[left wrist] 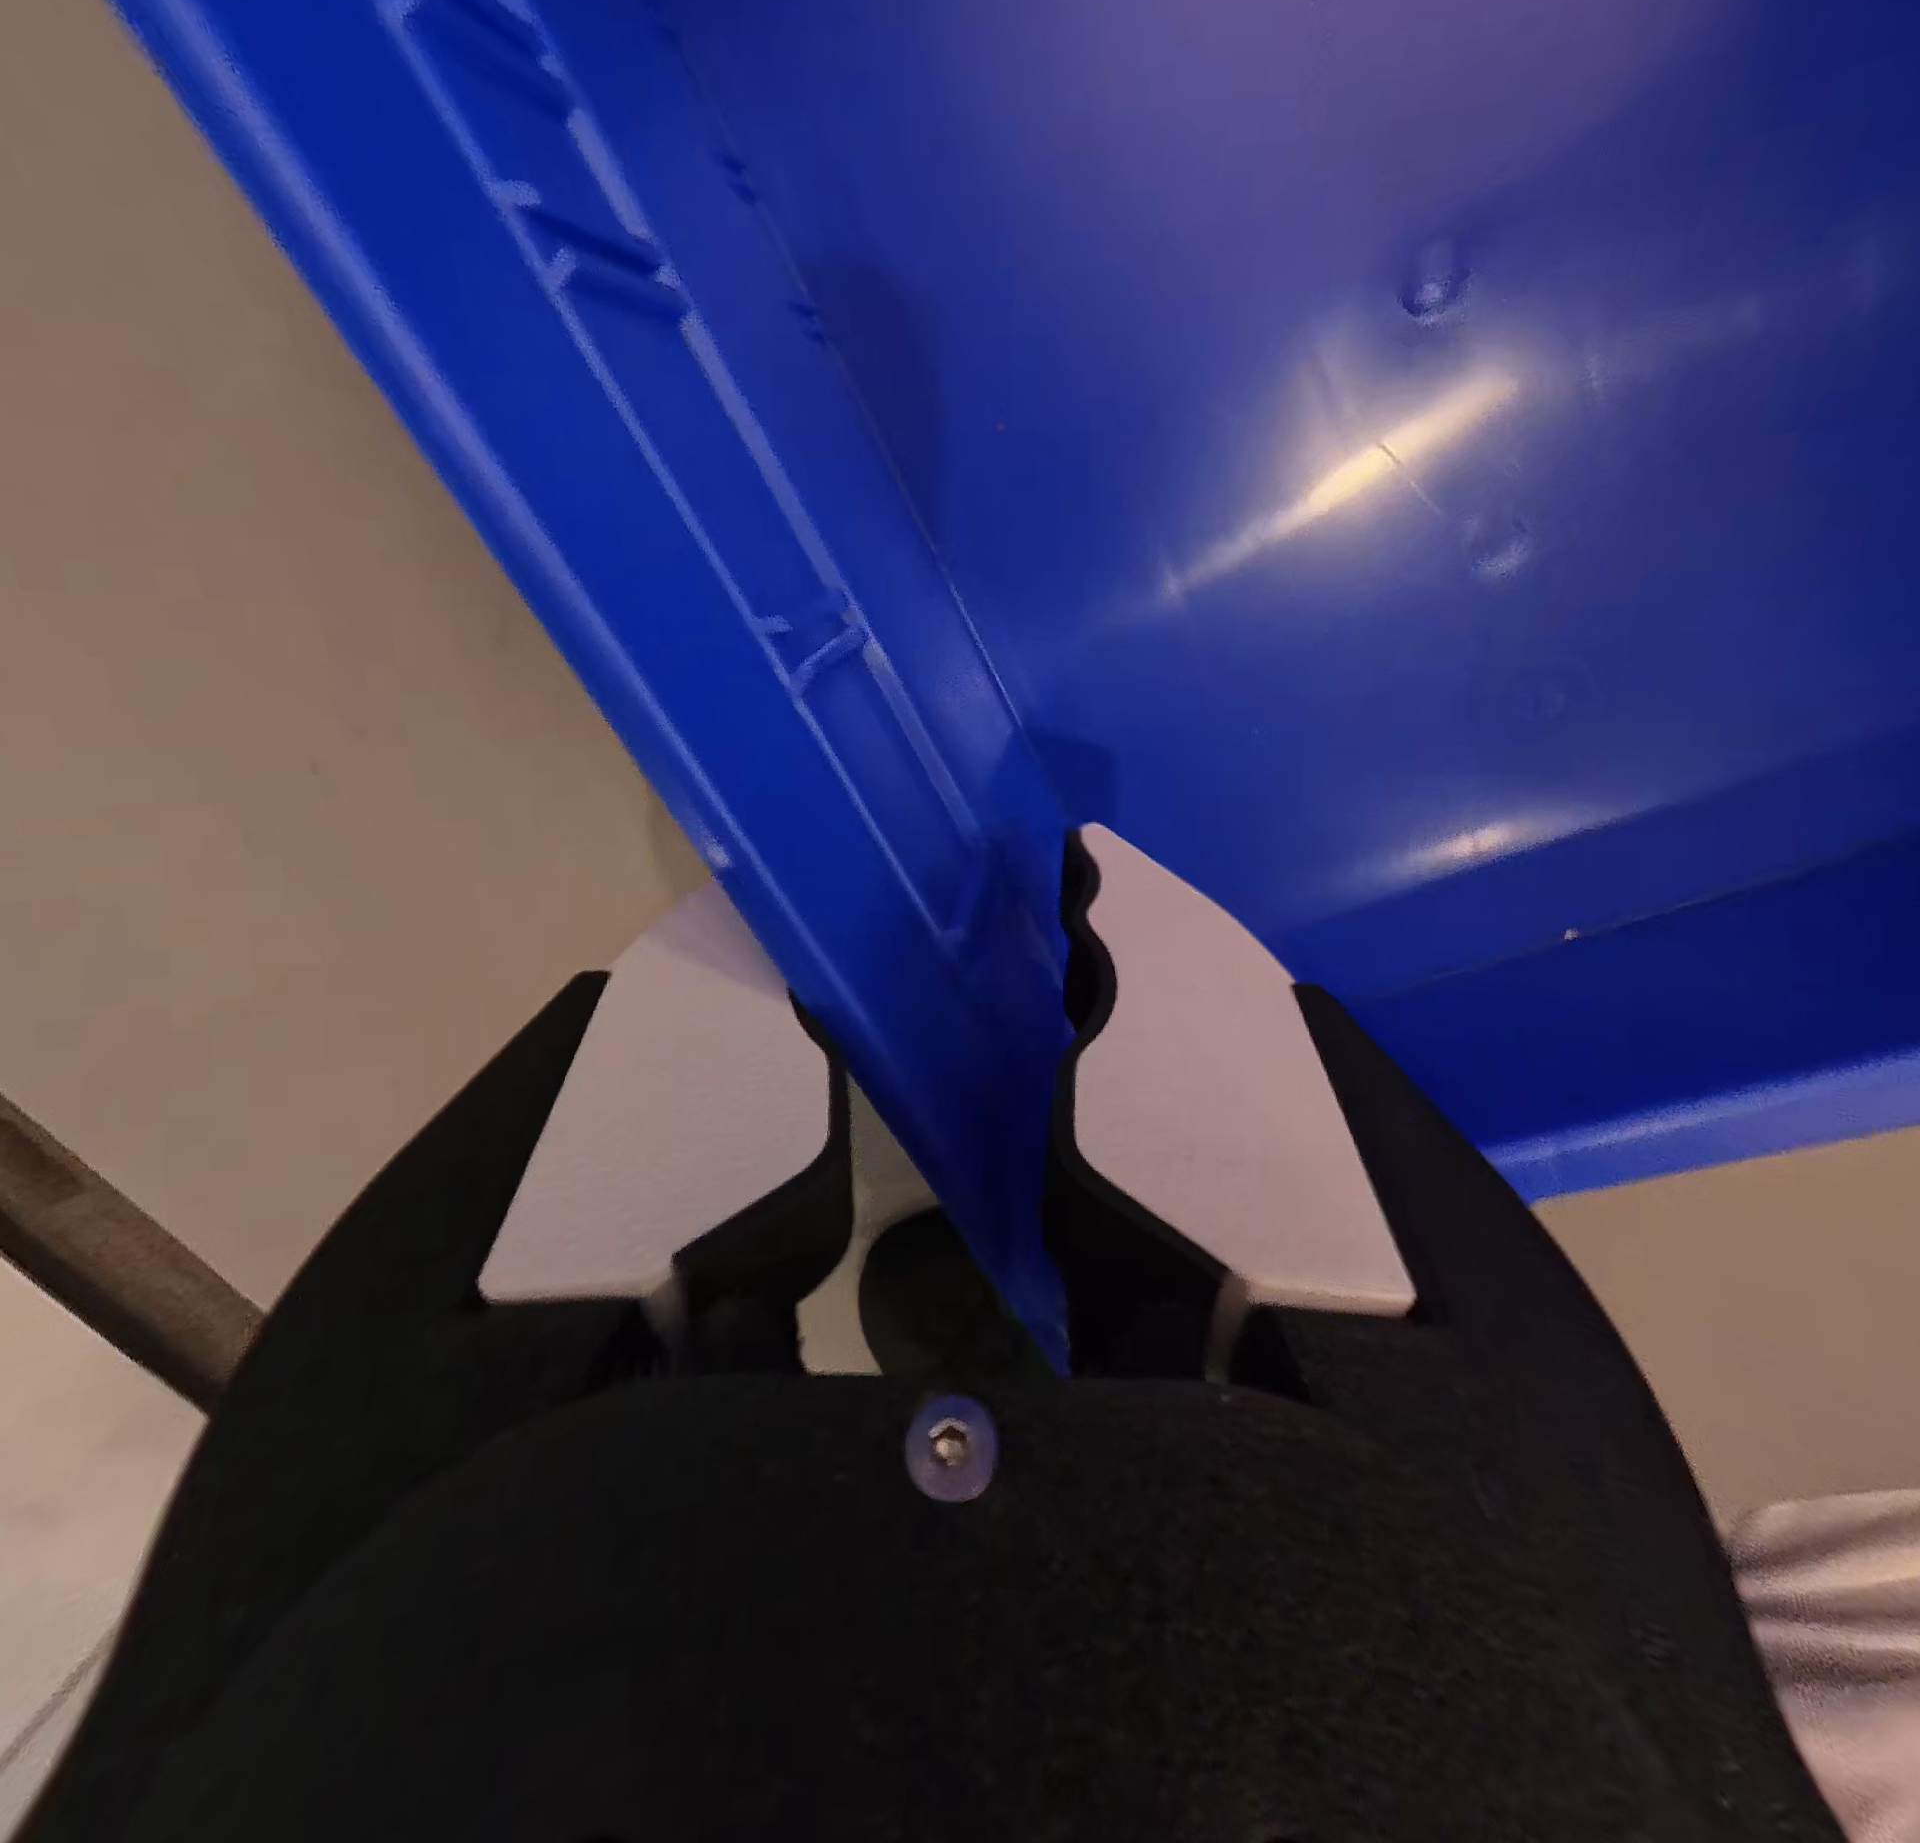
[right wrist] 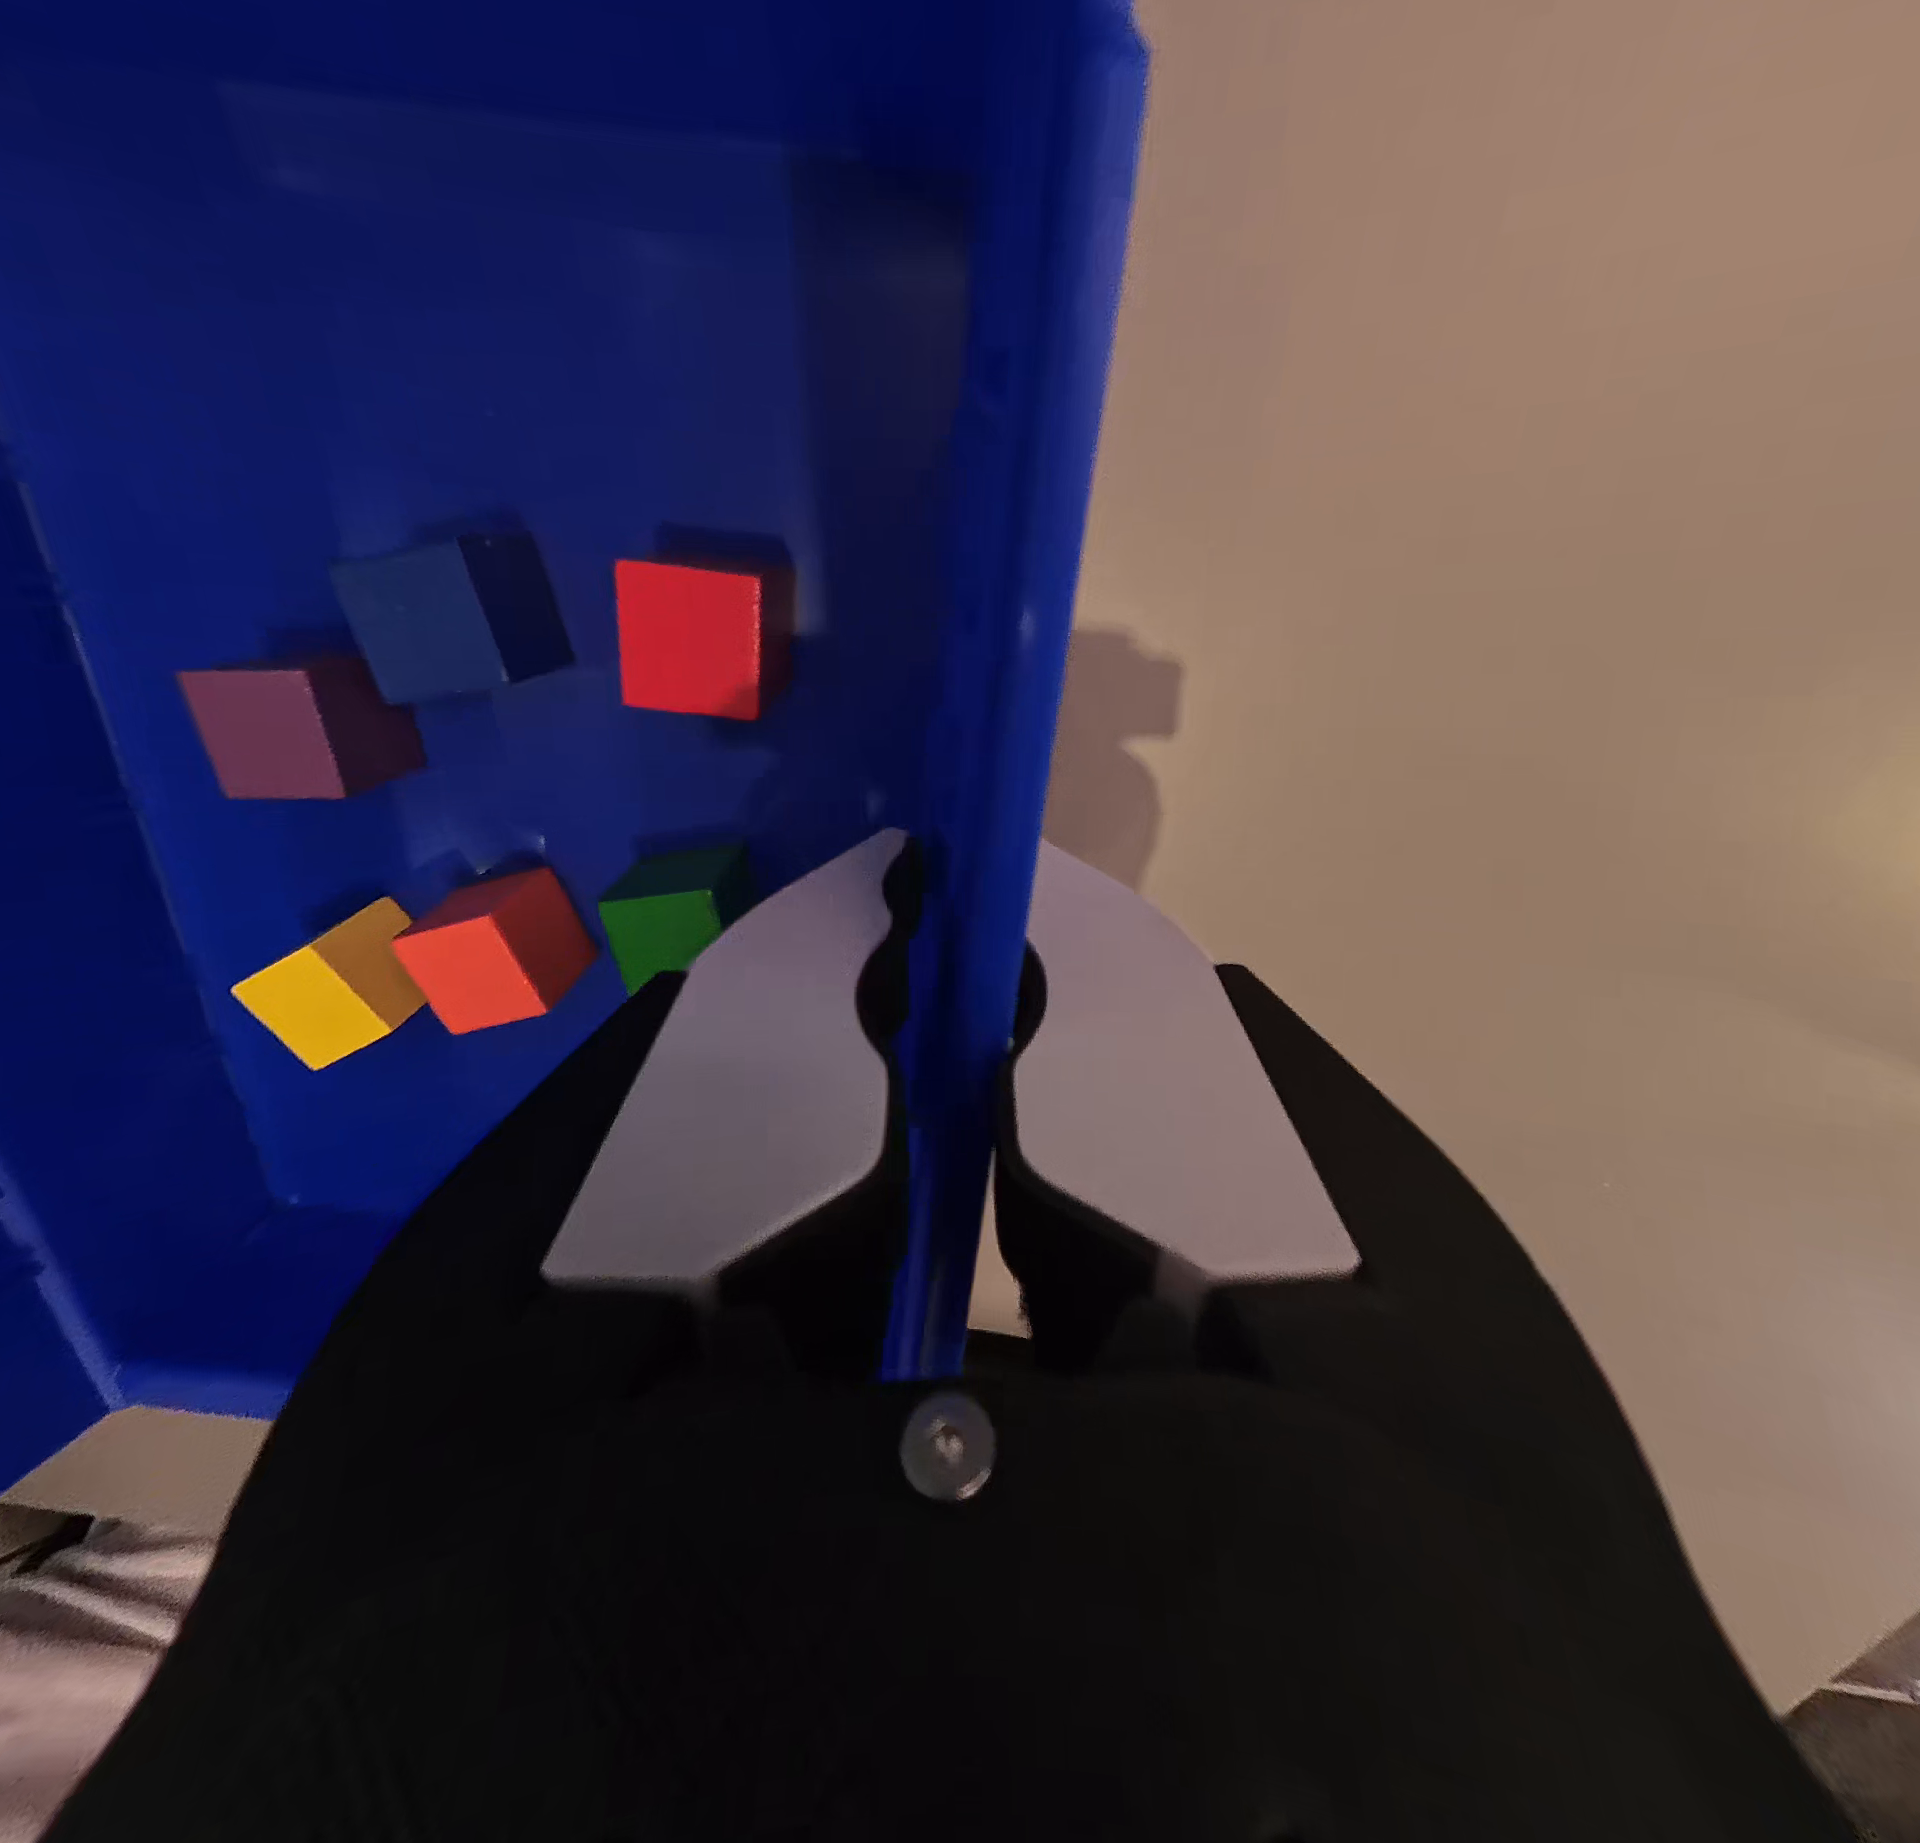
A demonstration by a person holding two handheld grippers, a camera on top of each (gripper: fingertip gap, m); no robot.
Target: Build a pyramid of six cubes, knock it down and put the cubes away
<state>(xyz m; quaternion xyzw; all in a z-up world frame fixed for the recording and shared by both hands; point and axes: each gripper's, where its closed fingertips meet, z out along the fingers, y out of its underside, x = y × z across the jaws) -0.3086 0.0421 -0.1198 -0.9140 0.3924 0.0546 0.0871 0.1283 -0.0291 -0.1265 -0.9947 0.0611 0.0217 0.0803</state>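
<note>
Both grippers are clamped onto opposite walls of a blue plastic bin (right wrist: 499, 359), and each wrist view tells a different half of the story. In the left wrist view, the left gripper (left wrist: 940, 920) has its jaws drawn narrow around the bin's ribbed rim, one white-faced finger outside the wall and the other inside, with the wall running diagonally up and away from the grip. From this side only the bin's glossy bare floor shows, carrying a bright reflection, and no cubes fall within the frame; a beige desk (left wrist: 260, 650) lies beyond the wall on the left, and a fold of pale grey cloth (left wrist: 1829, 1627) sits in the lower right corner. The right wrist view supplies what the left one lacks: the right gripper (right wrist: 961, 920) likewise pinches the bin's wall between nearly closed jaws, and inside the bin all six cubes lie loose on the floor. A red cube (right wrist: 691, 640) sits nearest the gripped wall, a blue cube (right wrist: 447, 619) beside it and touching or nearly touching a purple cube (right wrist: 281, 733). Closer to the camera, a yellow cube (right wrist: 322, 988) and an orange cube (right wrist: 494, 952) press together, with a green cube (right wrist: 665, 910) just beside them, partly hidden behind the gripper's inner finger. The other gripper is not visible in either view.
</note>
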